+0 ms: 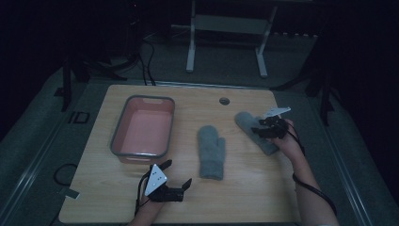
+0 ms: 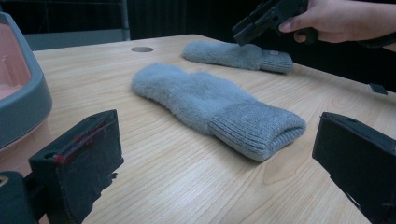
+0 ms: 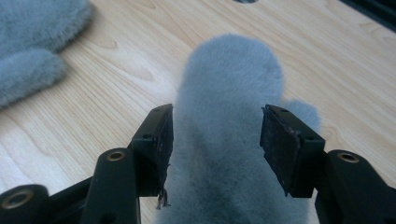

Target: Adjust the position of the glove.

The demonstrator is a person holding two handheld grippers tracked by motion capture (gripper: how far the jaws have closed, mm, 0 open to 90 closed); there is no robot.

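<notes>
The wooden table (image 1: 188, 197) carries a pink tub (image 1: 143, 126) at its left. Two grey mittens lie flat to the tub's right: one mid-table (image 1: 211, 151), the other (image 1: 254, 129) (tilted) further right. The right gripper (image 3: 215, 140) straddles that far mitten, jaws part-spread on either side of it, not pressing. The left gripper (image 1: 179, 173) sits near the front edge, jaws spread wide and holding nothing.
</notes>
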